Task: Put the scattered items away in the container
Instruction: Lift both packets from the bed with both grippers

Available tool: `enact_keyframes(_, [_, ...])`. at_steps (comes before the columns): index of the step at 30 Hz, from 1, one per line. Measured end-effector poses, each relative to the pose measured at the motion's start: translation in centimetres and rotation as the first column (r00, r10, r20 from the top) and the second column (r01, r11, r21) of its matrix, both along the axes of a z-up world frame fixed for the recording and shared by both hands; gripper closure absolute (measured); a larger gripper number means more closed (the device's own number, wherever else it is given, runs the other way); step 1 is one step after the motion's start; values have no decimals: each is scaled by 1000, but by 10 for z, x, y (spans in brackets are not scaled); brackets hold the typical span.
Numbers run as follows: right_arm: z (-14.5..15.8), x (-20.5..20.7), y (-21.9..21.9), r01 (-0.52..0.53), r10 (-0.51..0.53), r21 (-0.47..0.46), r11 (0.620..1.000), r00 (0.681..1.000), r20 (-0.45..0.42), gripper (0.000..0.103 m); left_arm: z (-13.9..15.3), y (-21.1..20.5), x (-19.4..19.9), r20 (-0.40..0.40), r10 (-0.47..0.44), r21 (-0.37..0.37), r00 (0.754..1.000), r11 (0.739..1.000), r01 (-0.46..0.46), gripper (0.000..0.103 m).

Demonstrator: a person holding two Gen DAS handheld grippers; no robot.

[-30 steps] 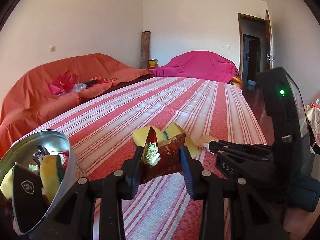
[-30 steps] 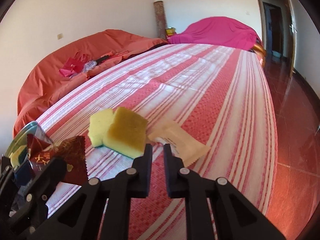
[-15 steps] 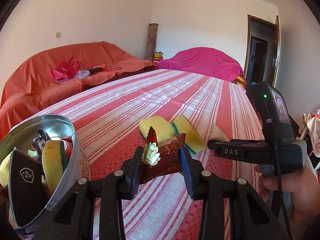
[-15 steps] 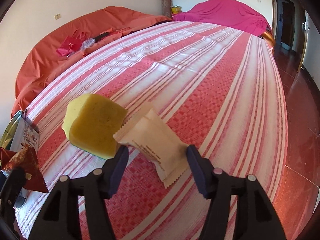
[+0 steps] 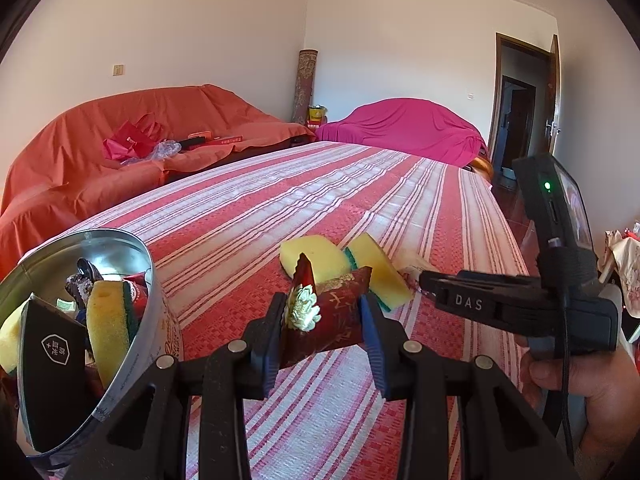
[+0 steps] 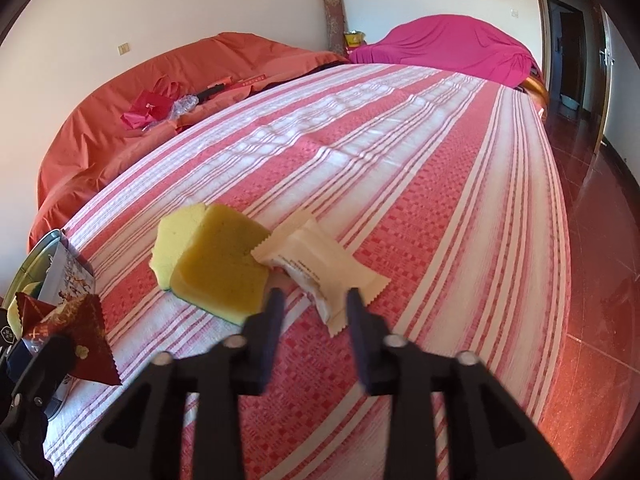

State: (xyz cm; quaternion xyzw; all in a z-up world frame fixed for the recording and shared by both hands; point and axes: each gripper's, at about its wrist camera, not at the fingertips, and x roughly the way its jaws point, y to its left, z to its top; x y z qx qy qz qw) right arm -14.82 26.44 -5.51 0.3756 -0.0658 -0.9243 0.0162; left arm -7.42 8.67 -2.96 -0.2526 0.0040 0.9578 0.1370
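Your left tongs (image 5: 324,320) grip the dark red sachet (image 5: 332,316), centre frame. Your right tongs (image 6: 314,312), jaws just opened wide, straddle the pale wrapped packet (image 6: 320,260) beside the sponge (image 6: 220,268). It looks light, crinkly and slippery: pinch its padded middle.

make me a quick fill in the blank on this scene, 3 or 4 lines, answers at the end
1. The left gripper is shut on a dark red ____.
2. The round metal tin already holds a yellow ____.
3. The right gripper stands open over a ____ packet.
4. The cloth is striped red and ____.

Answers: packet; sponge; white; white
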Motion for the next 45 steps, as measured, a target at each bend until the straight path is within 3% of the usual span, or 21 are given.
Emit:
enact_keyframes(2, [9, -9, 1, -53, 54, 40, 998, 998, -23, 43, 0, 2, 0, 2, -7, -8, 1000, 1000, 7, 64])
enact_keyframes(7, [4, -51, 0, -238, 243, -57, 970, 965, 102, 38, -1, 1, -3, 17, -7, -7, 1000, 1000, 7, 64])
enact_keyframes(9, [0, -56, 5, -252, 259, -71, 965, 960, 108, 38, -1, 0, -3, 16, -4, -2, 1000, 1000, 4, 64])
enact_keyframes(13, [-16, -56, 24, -222, 248, -219, 950, 964, 98, 38, -2, 2, -4, 25, -11, -7, 1000, 1000, 11, 64])
enact_keyframes(18, [-19, -40, 14, -210, 221, -118, 971, 972, 84, 62, -2, 2, -5, 29, -11, -12, 1000, 1000, 12, 64])
enact_keyframes(21, [-19, -32, 4, -199, 205, -67, 978, 975, 91, 66, -1, 1, -4, 20, -8, -10, 1000, 1000, 8, 64])
enact_keyframes(25, [-18, -13, -7, -121, 127, -75, 990, 989, 76, 67, 2, 0, 2, -16, 0, -12, 1000, 1000, -1, 64])
enact_keyframes(29, [-5, 17, -21, -53, 52, -75, 996, 999, -13, 67, 6, 1, 13, -72, 11, -27, 997, 1000, -13, 64])
enact_keyframes(34, [5, 42, -44, -66, 61, -48, 997, 993, -98, 67, 8, -11, 24, -107, 43, -11, 993, 999, -45, 63])
enact_keyframes(45, [18, 65, -88, -162, 158, -23, 987, 981, -117, 67, 11, -56, 47, -114, 120, 41, 986, 992, -117, 64])
